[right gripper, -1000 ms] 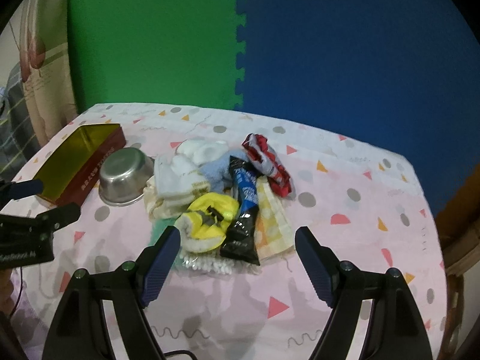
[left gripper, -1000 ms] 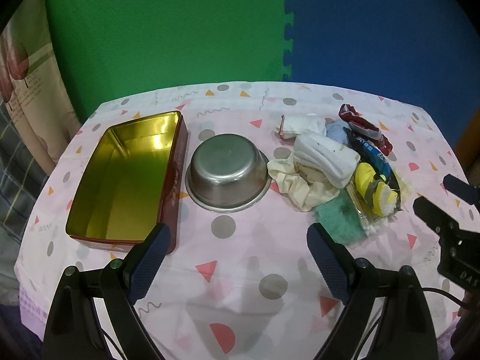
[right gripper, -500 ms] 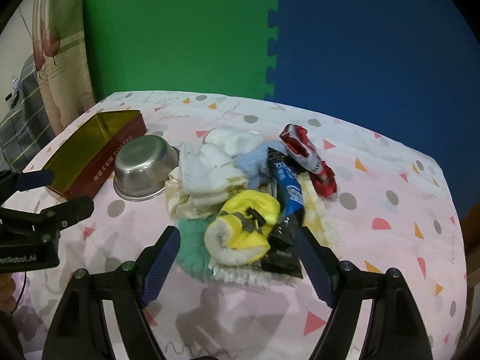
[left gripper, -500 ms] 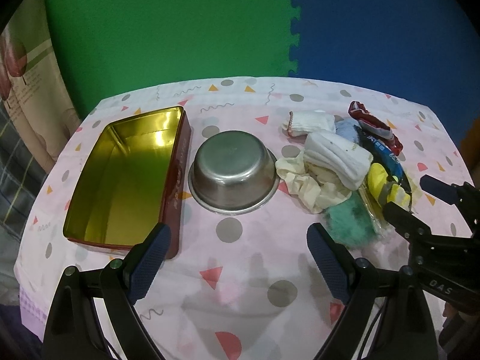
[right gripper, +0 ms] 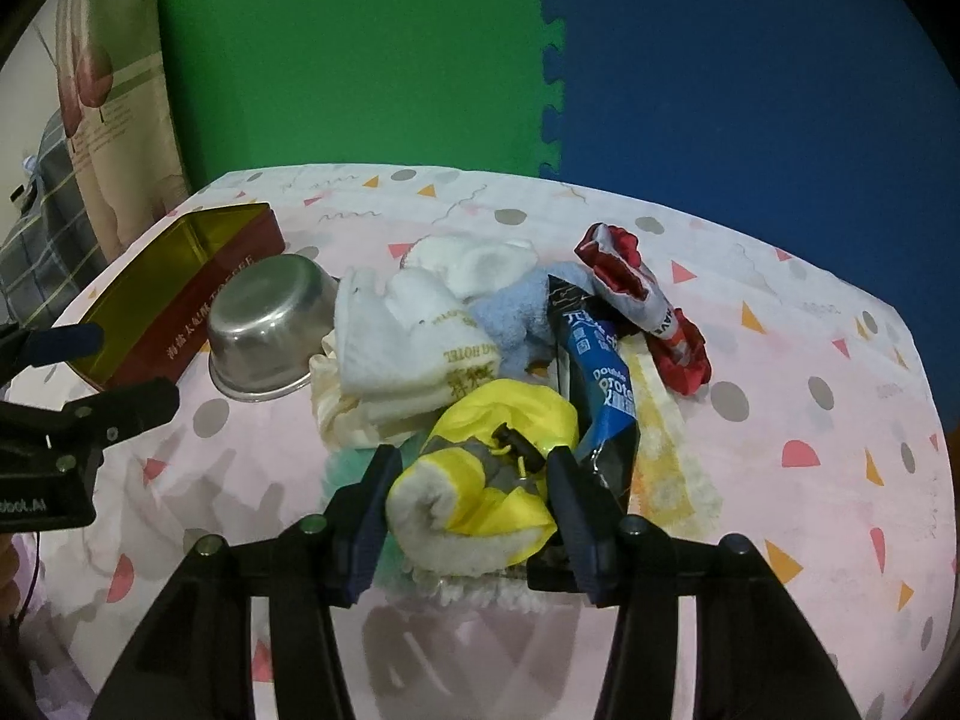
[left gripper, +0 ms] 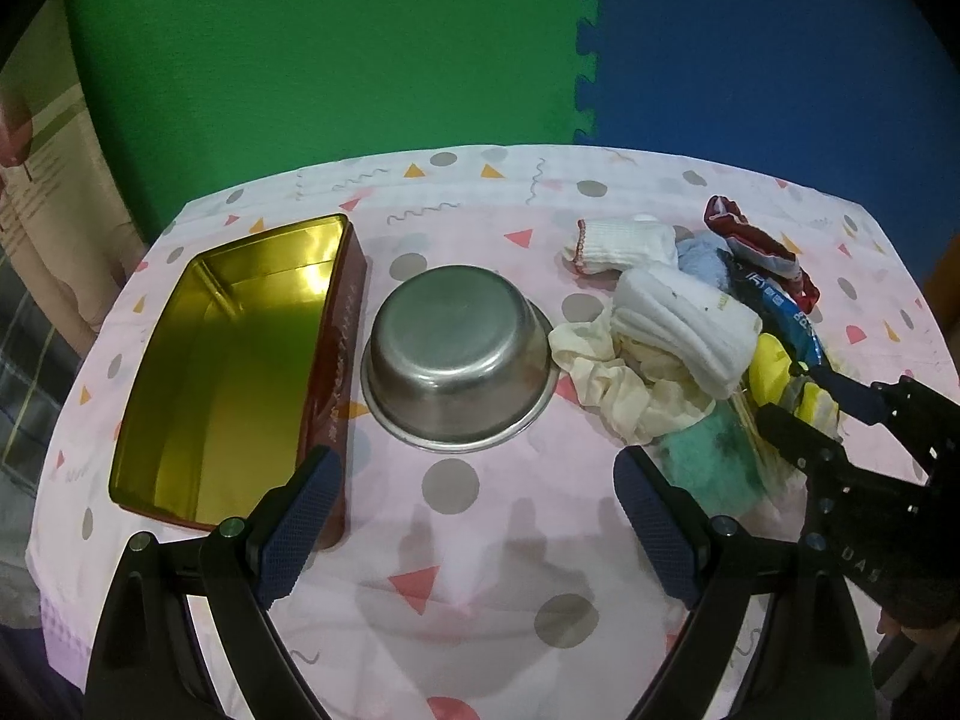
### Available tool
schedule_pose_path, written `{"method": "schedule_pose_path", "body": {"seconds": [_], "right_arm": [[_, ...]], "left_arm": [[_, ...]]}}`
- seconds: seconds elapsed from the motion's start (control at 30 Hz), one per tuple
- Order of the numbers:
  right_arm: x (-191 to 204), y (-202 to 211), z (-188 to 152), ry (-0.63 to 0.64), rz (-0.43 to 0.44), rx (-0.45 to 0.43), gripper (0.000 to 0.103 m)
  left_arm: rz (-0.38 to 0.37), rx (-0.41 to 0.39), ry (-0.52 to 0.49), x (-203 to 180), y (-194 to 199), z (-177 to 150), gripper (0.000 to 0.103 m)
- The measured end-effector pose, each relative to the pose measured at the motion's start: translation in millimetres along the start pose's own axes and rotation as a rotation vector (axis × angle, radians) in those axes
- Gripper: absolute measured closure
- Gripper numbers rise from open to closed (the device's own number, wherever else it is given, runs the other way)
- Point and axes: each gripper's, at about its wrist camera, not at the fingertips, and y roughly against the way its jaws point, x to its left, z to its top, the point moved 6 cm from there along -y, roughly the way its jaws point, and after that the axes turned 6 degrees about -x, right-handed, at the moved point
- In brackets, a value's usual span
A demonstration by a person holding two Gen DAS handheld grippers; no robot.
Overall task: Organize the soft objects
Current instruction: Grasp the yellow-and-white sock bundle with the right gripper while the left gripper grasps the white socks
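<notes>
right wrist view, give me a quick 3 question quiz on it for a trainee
1. True or false: the right gripper has its fingers on either side of the yellow bundle.
2. What stands between the gold tin and the pile of soft things? A) a mug B) a steel bowl C) a plate
3. Fill in: the left gripper hovers with its jaws ____.

Key: 1 true; 2 B; 3 open
</notes>
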Motion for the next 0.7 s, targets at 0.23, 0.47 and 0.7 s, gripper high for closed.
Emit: {"method": "schedule_pose_path", "body": {"seconds": [0.23, 0.47, 0.7], "right_arm": [[0.5, 6.3, 0.3, 0.013, 0.023, -0.03, 0.068], [-4.3, 18.6, 3.8, -0.009, 0.022, -0.067, 0.073], [-16.5, 43.2, 5.3, -0.027, -0.006, -0.124, 0.073]], "left_arm": [[-0.006, 0.0, -0.009, -3.7, -3.2, 4.2, 0.013], [-0.031, 0.004, -0.015, -11.4, -2.6, 7.7, 0.013], [-0.121, 0.006, 0.001, -30.1, 1.8, 21.8, 0.013]]}}
